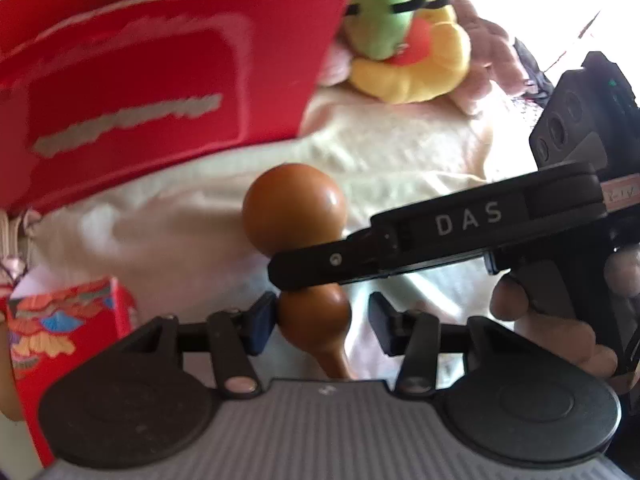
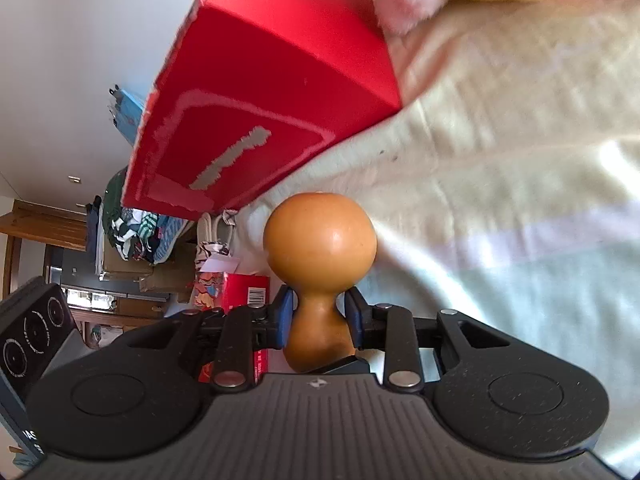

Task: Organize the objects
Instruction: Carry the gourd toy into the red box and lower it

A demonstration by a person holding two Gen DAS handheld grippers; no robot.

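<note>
The brown gourd (image 2: 319, 280) is sitting pinched at its waist in the right gripper (image 2: 320, 316). The left gripper (image 1: 320, 320), half-open, is bracketing its lower bulb, one pad touching. Handover underway; next, left jaws need closing.

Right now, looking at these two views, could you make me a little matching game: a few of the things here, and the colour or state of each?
Things:
1. gourd
2. big box
3. plush toy's ring
4. right tool

Descriptions:
A. yellow
B. shut on the gourd's neck
C. red, open at the top
D. smooth orange-brown

Pairs: 1-D, 2-C, 3-A, 4-B
</note>
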